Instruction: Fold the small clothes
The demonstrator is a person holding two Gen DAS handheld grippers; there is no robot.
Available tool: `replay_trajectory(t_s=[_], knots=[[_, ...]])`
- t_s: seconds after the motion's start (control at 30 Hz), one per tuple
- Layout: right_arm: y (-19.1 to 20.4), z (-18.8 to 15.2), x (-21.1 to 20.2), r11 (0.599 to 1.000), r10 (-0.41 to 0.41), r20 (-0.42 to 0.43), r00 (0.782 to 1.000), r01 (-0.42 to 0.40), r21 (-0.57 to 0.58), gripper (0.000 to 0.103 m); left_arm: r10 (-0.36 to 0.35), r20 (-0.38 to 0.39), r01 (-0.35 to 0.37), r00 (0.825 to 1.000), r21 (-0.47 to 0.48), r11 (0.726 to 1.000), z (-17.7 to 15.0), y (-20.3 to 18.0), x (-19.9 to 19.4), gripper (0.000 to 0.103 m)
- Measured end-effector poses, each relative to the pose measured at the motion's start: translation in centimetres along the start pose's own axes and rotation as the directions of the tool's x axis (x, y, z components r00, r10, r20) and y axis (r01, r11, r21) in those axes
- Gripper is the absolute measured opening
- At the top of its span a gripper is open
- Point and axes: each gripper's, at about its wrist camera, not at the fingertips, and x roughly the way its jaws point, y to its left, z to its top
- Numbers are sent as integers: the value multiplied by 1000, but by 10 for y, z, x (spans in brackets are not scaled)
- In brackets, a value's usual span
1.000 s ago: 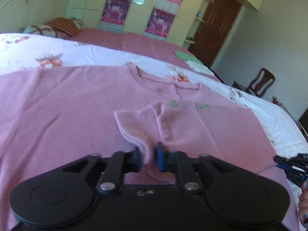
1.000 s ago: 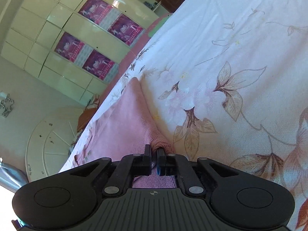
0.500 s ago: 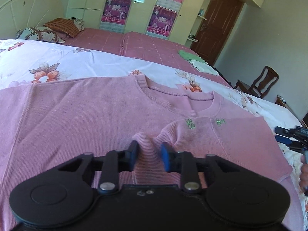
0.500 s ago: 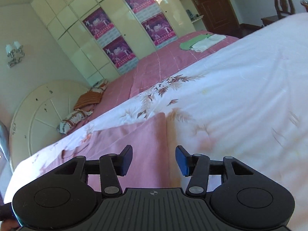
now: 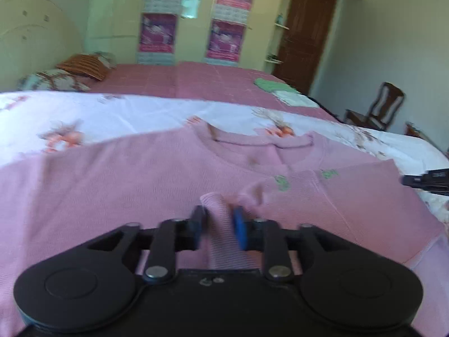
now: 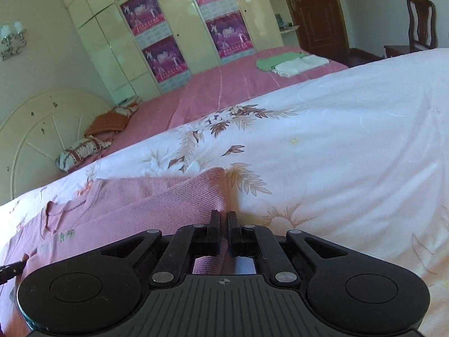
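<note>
A pink knit sweater lies spread on the white floral bedspread, neckline away from me, with its right side folded inward over the body. My left gripper is partly open, with a raised fold of the sweater standing between its blue pads. My right gripper is shut on the sweater's right folded edge. The right gripper's tip also shows at the right edge of the left wrist view.
A pink bed cover lies beyond the floral bedspread, with folded green and white clothes on it and pillows by the headboard. A wardrobe, a brown door and a wooden chair stand behind.
My right gripper was shut on the sweater a second ago, opened, and has now shut again on the sweater's folded edge. My left gripper let go and stays partly open around a fold.
</note>
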Motion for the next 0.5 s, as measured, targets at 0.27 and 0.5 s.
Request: replay_trajectory(t_s=[0.27, 0.5], knots=[[35, -43, -86, 980, 111, 10, 994, -108, -166, 3, -134, 55, 130, 990, 74, 989, -22, -63, -36, 48], [24, -70, -84, 996, 20, -27, 999, -22, -84, 2, -45, 74, 40, 996, 80, 996, -15, -42, -27, 51]])
